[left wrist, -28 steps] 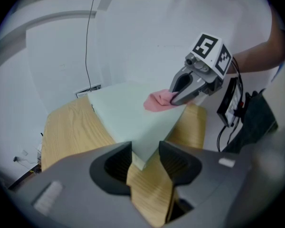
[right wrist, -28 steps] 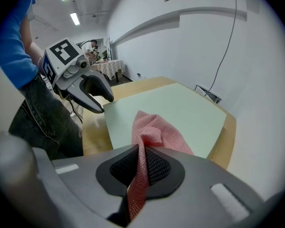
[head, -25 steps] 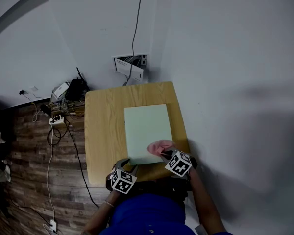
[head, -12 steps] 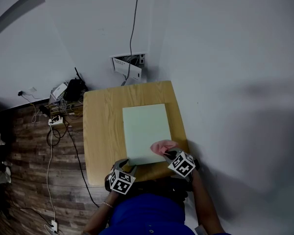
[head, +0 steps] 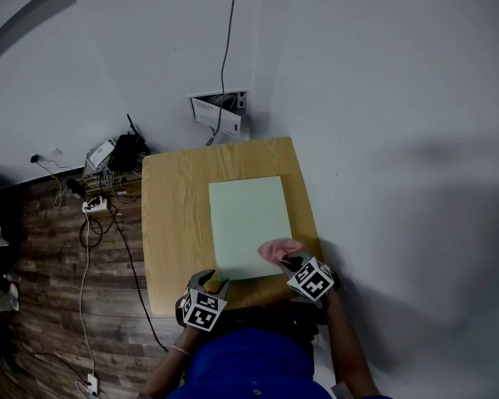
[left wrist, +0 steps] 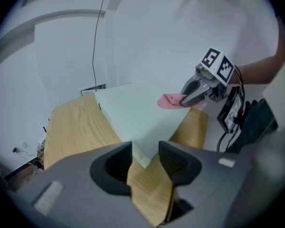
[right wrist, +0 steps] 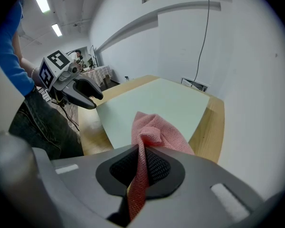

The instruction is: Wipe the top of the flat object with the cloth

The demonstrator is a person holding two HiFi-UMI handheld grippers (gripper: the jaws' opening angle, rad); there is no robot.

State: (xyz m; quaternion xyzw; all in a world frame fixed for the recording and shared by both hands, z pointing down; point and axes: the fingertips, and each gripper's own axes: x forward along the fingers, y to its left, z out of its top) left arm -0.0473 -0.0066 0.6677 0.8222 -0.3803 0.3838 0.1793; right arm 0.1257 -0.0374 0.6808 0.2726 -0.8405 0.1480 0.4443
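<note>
A pale green flat board (head: 245, 223) lies on the small wooden table (head: 175, 223). A pink cloth (head: 276, 249) rests on the board's near right corner, and my right gripper (head: 293, 263) is shut on it. In the right gripper view the cloth (right wrist: 154, 134) runs up from between the jaws of that gripper (right wrist: 141, 167) and bunches over the board (right wrist: 166, 101). My left gripper (head: 214, 284) hovers at the board's near left corner, open. In the left gripper view its jaws (left wrist: 146, 158) frame that corner of the board (left wrist: 133, 118) without closing on it.
Power strips, adapters and tangled cables (head: 108, 173) lie on the wood floor left of the table. An open wall box (head: 220, 110) with a cable sits behind the table. The white wall runs close along the table's right side. A person's blue shirt (head: 249, 364) fills the bottom.
The right gripper has slid slightly to the right and nearer with the cloth in it. The left gripper has drifted a little toward the near left.
</note>
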